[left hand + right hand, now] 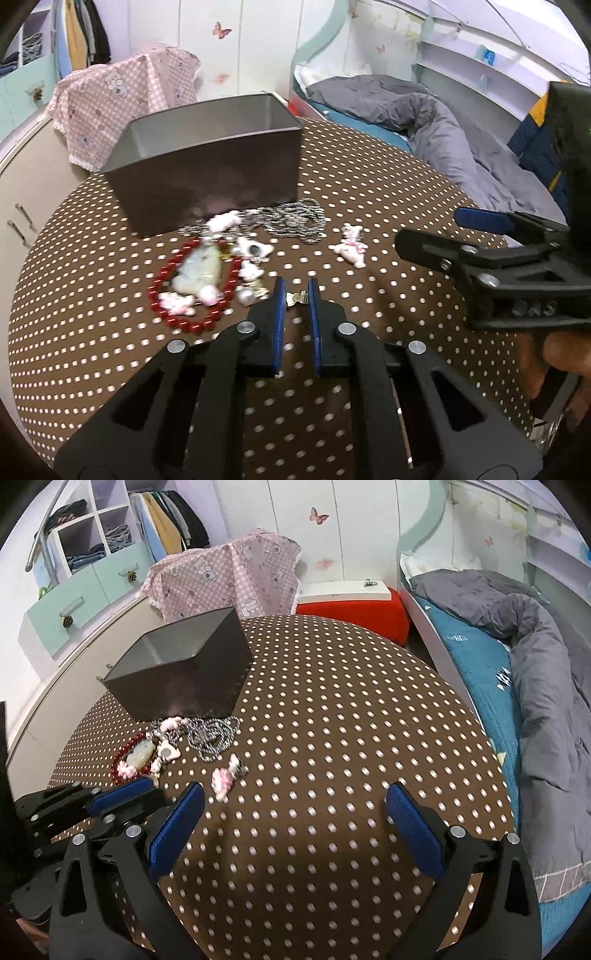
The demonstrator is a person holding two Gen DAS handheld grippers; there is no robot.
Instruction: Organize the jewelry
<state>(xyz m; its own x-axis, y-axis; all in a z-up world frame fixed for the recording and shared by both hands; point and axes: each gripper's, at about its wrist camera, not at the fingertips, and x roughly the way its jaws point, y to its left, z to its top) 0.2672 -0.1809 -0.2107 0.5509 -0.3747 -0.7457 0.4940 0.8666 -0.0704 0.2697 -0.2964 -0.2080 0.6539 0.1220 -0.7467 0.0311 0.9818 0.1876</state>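
My left gripper [297, 299] is shut on a small gold and silver charm [295, 297], which sits between its blue pads just above the dotted brown tablecloth [369, 177]. Left of it lies a heap: a red bead bracelet [162, 288], a pale jade pendant [199, 269] and pink-white charms. A silver chain [299, 221] lies against the open dark grey box [207, 177]. A pink-white bear charm [351, 245] lies apart to the right. My right gripper [295, 794] is open over bare cloth, with that bear charm [225, 779] just beyond its left finger.
A bed with a grey duvet [535, 672] runs along the table's right side. A red stool [354, 613] bearing a book stands behind the table. A pink checked cloth [229, 576] drapes over something behind the box. A cream cabinet [33, 192] is at the left.
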